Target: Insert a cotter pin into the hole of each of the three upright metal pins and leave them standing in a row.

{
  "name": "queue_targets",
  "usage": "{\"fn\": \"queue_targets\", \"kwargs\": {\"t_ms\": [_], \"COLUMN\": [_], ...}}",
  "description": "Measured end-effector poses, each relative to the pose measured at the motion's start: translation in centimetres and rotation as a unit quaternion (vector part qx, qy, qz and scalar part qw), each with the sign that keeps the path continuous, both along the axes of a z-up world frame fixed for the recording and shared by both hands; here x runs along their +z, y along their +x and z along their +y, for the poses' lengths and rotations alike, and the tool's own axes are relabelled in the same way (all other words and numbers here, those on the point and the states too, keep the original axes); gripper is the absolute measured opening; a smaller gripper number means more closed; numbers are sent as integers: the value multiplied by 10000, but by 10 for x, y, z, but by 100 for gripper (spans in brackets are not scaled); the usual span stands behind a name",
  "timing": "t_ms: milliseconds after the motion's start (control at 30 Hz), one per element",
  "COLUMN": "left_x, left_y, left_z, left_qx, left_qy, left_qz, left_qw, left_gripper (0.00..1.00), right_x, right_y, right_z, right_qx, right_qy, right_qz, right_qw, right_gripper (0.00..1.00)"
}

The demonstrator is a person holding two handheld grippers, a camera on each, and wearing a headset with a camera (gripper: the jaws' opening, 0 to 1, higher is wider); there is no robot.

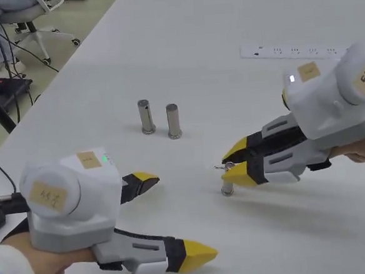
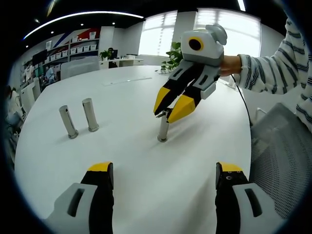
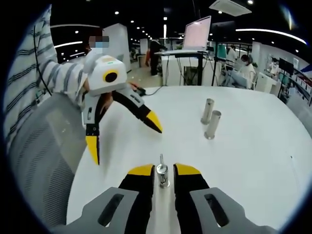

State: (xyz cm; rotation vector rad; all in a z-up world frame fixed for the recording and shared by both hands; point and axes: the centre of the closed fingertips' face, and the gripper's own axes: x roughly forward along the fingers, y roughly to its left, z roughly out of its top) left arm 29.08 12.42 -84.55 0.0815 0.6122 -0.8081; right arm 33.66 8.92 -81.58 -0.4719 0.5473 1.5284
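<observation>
Two bare metal pins (image 1: 146,116) (image 1: 173,121) stand upright side by side on the white table (image 1: 182,43); they are also in the left gripper view (image 2: 67,122) (image 2: 89,115) and the right gripper view (image 3: 207,111) (image 3: 213,125). A third metal pin (image 1: 227,185) stands nearer, to the right. My right gripper (image 1: 229,165) is shut at its top on a thin cotter pin (image 1: 220,167), whose end pokes out past the jaws (image 3: 161,159). My left gripper (image 1: 174,216) rests low at the front left, open wide and holding nothing.
A white power strip (image 1: 292,51) lies at the far right of the table. The table's left edge runs diagonally, with an office chair (image 1: 30,22) and cables on the floor beyond it. Bare tabletop separates the two far pins from the near one.
</observation>
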Motion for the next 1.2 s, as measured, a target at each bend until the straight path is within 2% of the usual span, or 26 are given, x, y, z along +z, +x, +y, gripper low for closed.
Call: {"fn": "queue_targets", "kwargs": {"t_ms": [267,500,633,800,900,1000,1200], "left_x": [2,5,7,6,5,4,6], "left_y": [0,2,2,0,-2,-3,-3], "left_z": [1,2,2,3,4,6,9], "left_qx": [25,32,26,14,-3,6,64], "left_qy": [7,-15,-21,-9,13,26,12], "left_qz": [7,-8,-17,44,73,87,83], "left_qw": [10000,10000,10000,10000,10000,10000,9999], "left_gripper": [86,85,85,84,84,84,84], "right_x": [9,18,25,26,26,27,27], "right_y": [-4,-8,-8,-15,-21,-27,-32], "right_z": [-9,-24,-34,-50,-58,-69,-93], "right_qx": [-37,-359,-664,-845,-935,-1110,-1657], "right_qy": [87,268,481,489,501,552,652], "right_qz": [-12,-26,23,-84,-72,5,151], "right_qw": [10000,9990,9966,9952,9943,9923,9839], "right_gripper": [21,28,34,41,47,51,60]}}
